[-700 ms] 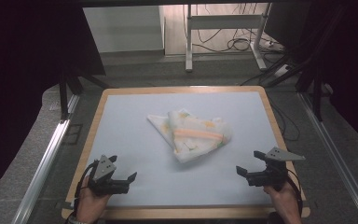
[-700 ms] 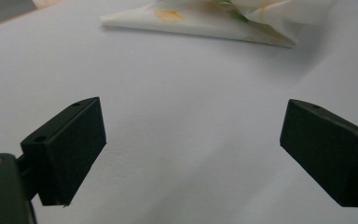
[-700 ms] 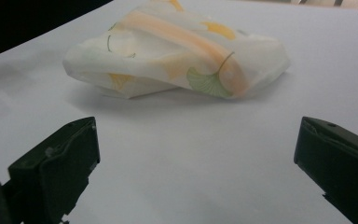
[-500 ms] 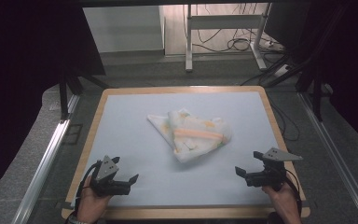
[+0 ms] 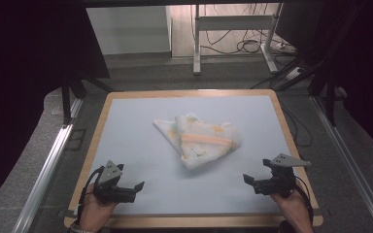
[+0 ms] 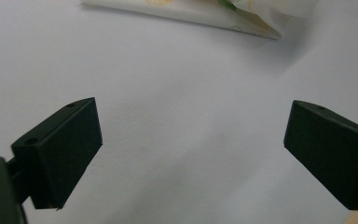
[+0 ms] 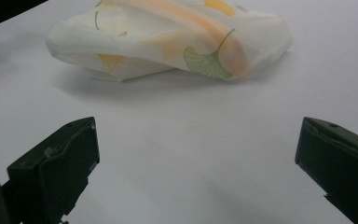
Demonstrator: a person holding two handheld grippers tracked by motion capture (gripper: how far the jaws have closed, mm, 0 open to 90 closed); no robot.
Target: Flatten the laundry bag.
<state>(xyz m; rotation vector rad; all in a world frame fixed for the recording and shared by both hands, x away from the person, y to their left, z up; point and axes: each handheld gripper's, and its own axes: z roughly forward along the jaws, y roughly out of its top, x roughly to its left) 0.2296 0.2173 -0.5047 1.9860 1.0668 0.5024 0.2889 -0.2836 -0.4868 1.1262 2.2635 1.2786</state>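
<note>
A crumpled cloth [image 5: 199, 141] lies in the middle of the high view, on a pale blue mat [image 5: 136, 131] with a wooden edge. It is white with yellow and green leaf prints and an orange band across it. It looks folded over on itself in a messy heap.

The left gripper [image 5: 137, 187] sits near the bottom left of that view, and the right gripper [image 5: 249, 180] sits near the bottom right. Both are well apart from the cloth. Both are spread wide, with nothing between the jaws. A hand [image 5: 94, 211] holds the left one low over the mat.

I think the work is only at its start. The step in hand looks like getting ready to reach for the cloth. Next, each gripper would need to go toward the middle and find a loose edge or corner to pinch.

In the right gripper view the cloth [image 7: 168, 39] fills the top of the frame, so this one has a good look at it. In the left gripper view only a thin strip of the cloth [image 6: 205, 11] shows at the top edge, and the rest is cut off.

It is hard to tell where the corners of the cloth are, because the folds hide them. The far side of the heap is hidden too. I cannot tell how many layers are tucked under.
</note>
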